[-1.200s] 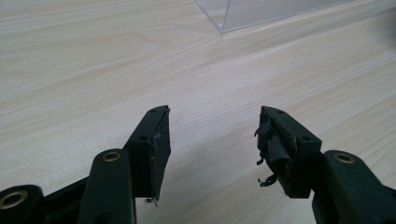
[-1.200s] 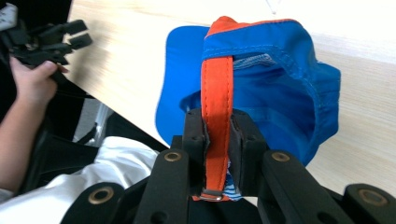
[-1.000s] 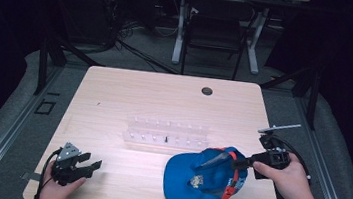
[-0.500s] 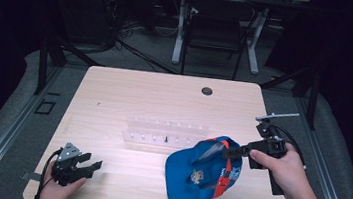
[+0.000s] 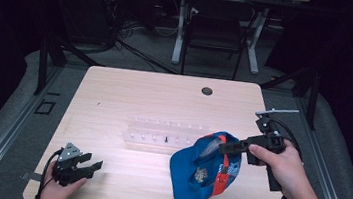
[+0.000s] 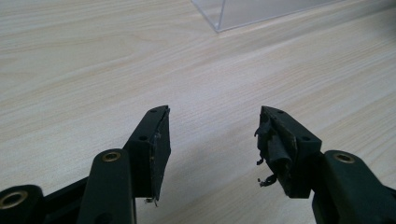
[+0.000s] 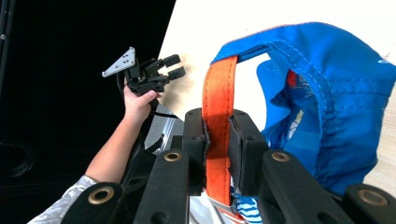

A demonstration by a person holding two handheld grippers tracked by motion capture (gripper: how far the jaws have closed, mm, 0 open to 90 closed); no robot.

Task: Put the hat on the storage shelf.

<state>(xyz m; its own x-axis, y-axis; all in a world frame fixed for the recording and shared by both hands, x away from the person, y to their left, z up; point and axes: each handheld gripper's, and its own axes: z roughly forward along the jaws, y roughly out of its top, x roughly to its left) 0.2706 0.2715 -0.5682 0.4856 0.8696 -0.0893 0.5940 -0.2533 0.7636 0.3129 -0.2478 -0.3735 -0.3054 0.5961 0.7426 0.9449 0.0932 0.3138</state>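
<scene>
A blue cap (image 5: 202, 169) with an orange back strap (image 7: 217, 116) is lifted at its rear, its brim still low on the wooden table (image 5: 154, 97). My right gripper (image 5: 224, 146) is shut on that orange strap (image 5: 224, 171), and the right gripper view shows the strap pinched between the two jaws (image 7: 217, 140). My left gripper (image 5: 87, 166) rests at the table's front left corner, open with nothing between its fingers (image 6: 212, 140). It also appears far off in the right gripper view (image 7: 170, 65), held in a hand.
A clear plastic tray (image 5: 165, 132) with small compartments lies mid-table, just left of the cap; its corner (image 6: 243, 14) shows ahead of the left gripper. A round black grommet (image 5: 207, 91) sits near the far edge. A desk frame and cables stand beyond the table.
My right gripper has pulled the cap's strap upward and slightly left, raising the cap's back off the table. The left gripper has stayed put.
</scene>
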